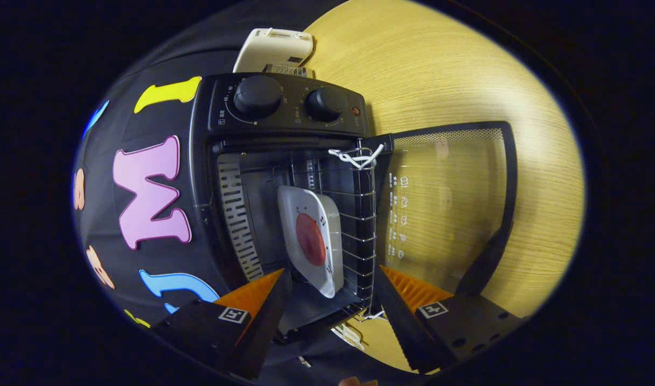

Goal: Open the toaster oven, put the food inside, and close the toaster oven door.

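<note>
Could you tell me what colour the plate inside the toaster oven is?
White plate holding round red food, clearest in the gripper view.

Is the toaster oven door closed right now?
No, the glass door is swung fully open, showing the plate of food on the wire rack inside, beyond the open, empty gripper.

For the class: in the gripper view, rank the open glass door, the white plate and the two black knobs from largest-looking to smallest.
1. Glass door
2. White plate
3. Left knob and right knob, nearly alike, so unranked.
The claw is open, empty.
</note>
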The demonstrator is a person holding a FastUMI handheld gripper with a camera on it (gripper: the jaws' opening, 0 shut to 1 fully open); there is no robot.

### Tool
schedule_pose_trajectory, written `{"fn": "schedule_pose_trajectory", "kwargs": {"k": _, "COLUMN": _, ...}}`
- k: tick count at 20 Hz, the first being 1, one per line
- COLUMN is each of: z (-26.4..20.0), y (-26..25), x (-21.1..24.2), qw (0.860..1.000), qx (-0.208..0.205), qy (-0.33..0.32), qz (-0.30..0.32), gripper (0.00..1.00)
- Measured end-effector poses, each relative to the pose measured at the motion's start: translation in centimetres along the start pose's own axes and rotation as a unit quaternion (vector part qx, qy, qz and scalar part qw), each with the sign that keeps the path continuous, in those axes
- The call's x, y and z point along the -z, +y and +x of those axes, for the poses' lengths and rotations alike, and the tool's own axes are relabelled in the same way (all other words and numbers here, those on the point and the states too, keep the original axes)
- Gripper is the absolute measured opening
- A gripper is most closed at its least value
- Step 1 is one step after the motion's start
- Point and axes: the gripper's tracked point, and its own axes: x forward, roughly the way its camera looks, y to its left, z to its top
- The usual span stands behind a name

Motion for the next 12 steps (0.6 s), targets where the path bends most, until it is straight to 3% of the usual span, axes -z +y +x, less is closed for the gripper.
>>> {"fn": "schedule_pose_trajectory", "kwargs": {"k": 4, "z": -5.0, "y": 1.9, "x": 2.8, "qw": 0.991, "qx": -0.040, "qy": 0.033, "qz": -0.122, "gripper": 0.98}}
{"fn": "schedule_pose_trajectory", "kwargs": {"k": 7, "z": -9.2, "y": 1.3, "x": 4.6, "qw": 0.961, "qx": -0.034, "qy": 0.057, "qz": -0.269, "gripper": 0.98}}
{"fn": "schedule_pose_trajectory", "kwargs": {"k": 9, "z": -11.2, "y": -0.6, "x": 4.6, "qw": 0.919, "qx": -0.006, "qy": 0.060, "qz": -0.389, "gripper": 0.98}}
{"fn": "schedule_pose_trajectory", "kwargs": {"k": 12, "z": -12.5, "y": -4.2, "x": 3.4, "qw": 0.826, "qx": 0.043, "qy": 0.047, "qz": -0.560, "gripper": 0.98}}
